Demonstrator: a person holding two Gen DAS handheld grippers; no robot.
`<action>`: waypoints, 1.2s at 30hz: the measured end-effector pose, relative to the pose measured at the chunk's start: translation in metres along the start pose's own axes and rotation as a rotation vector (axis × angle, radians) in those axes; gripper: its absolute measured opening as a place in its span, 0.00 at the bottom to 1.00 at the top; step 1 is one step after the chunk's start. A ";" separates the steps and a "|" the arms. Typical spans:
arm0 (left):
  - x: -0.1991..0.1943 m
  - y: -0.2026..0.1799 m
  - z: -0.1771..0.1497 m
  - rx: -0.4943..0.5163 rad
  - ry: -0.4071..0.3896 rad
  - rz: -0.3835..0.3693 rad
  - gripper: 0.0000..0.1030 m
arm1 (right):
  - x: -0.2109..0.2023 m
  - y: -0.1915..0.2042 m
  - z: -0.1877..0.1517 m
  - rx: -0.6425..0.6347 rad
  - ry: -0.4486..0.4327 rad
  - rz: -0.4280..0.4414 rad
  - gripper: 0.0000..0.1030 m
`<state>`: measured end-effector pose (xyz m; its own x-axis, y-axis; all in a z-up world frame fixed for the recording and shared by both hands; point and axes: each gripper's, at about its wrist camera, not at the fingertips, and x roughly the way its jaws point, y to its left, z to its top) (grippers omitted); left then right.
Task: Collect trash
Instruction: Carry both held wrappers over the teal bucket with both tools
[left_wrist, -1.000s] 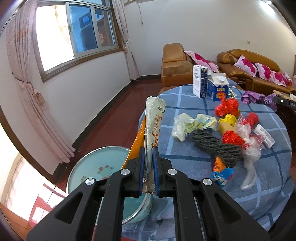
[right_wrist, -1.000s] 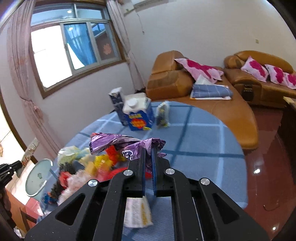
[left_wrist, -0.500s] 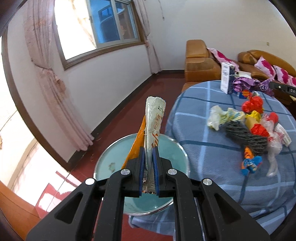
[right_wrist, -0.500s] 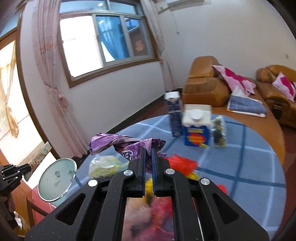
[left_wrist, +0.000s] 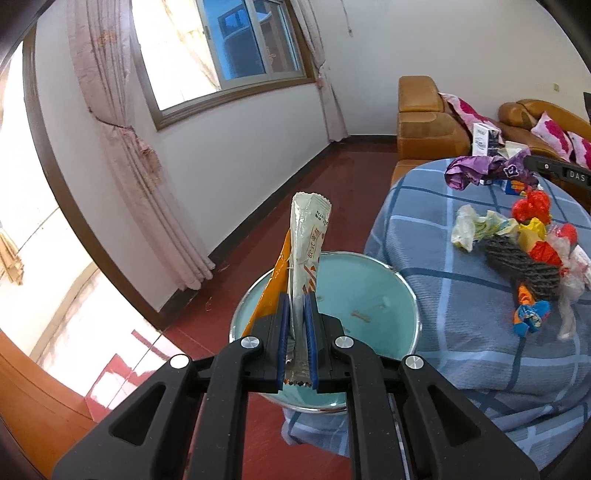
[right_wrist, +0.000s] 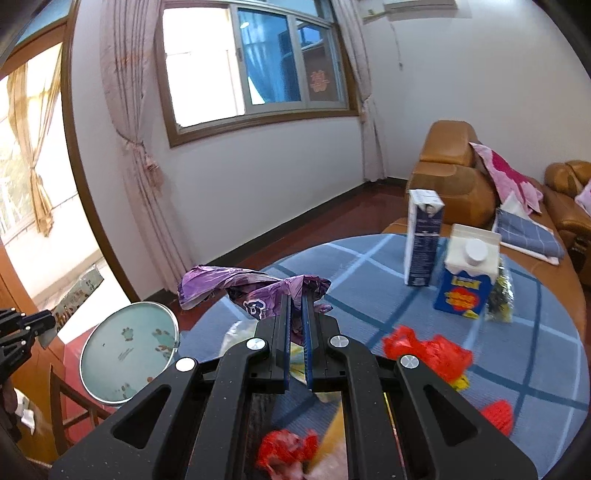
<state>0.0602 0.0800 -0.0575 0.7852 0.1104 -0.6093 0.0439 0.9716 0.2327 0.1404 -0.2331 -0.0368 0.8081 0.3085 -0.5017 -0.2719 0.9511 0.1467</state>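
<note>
1. Left gripper (left_wrist: 296, 321) clamping tight on a white snack sachet (left_wrist: 308, 251), with an orange wrapper (left_wrist: 275, 288) pinched alongside it, both sticking up out of the jaws.
2. Hanging directly over the teal round bin (left_wrist: 373, 295), just beside the edge of the desk (left_wrist: 436, 295) with its blue checked cloth.
3. Right gripper (right_wrist: 295, 321) pinching a crumpled purple foil wrapper (right_wrist: 236, 284), holding it above the desk's near-window edge, with the bin (right_wrist: 129, 350) well off to the left.
4. Lying on the desk: red plastic scraps (right_wrist: 428, 354), a yellowish bag (left_wrist: 476, 227), grey yarn (left_wrist: 524, 266), a tall dark carton (right_wrist: 423, 238) and a blue capped carton (right_wrist: 467, 280), both standing upright.
</note>
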 end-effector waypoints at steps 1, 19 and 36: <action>0.000 0.001 -0.001 -0.002 0.002 0.006 0.09 | 0.003 0.003 0.001 -0.004 0.003 0.004 0.06; 0.007 0.017 -0.008 -0.026 0.048 0.072 0.09 | 0.032 0.046 0.000 -0.092 0.042 0.055 0.06; 0.011 0.020 -0.011 -0.026 0.066 0.095 0.09 | 0.046 0.080 -0.004 -0.175 0.059 0.082 0.06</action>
<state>0.0633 0.1028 -0.0676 0.7427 0.2150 -0.6341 -0.0453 0.9610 0.2727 0.1536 -0.1427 -0.0511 0.7488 0.3787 -0.5440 -0.4267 0.9034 0.0415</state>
